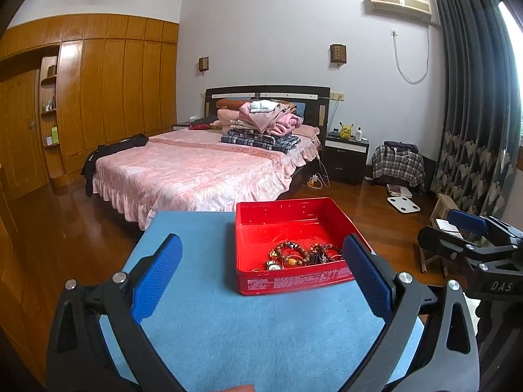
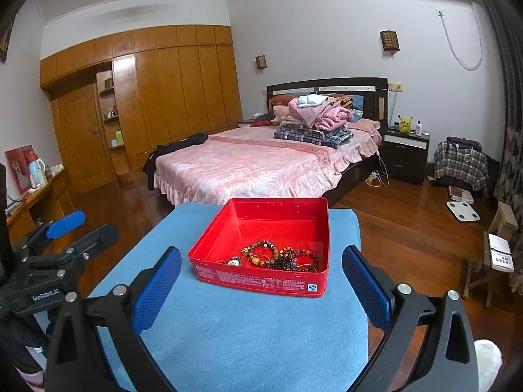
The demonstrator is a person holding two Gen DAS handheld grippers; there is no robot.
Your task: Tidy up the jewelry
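1. Left hand-held gripper (image 1: 261, 254) held spread wide over the blue desk (image 1: 228, 326), gripping nothing.
2. Red box (image 2: 261, 281) sat on the desk, with beaded bracelets (image 2: 281, 256) and a watch (image 2: 233, 262) heaped at its near side.
3. Right hand-held gripper (image 2: 261, 263) likewise spread wide, gripping nothing, box between the fingers in view.

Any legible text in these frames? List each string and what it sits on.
"DAS": black body of the right gripper, seen from the left wrist.
"GenRobot.AI": black body of the left gripper, seen from the right wrist.
White print and a small logo on the red rectangular tin box front wall: too small to read.
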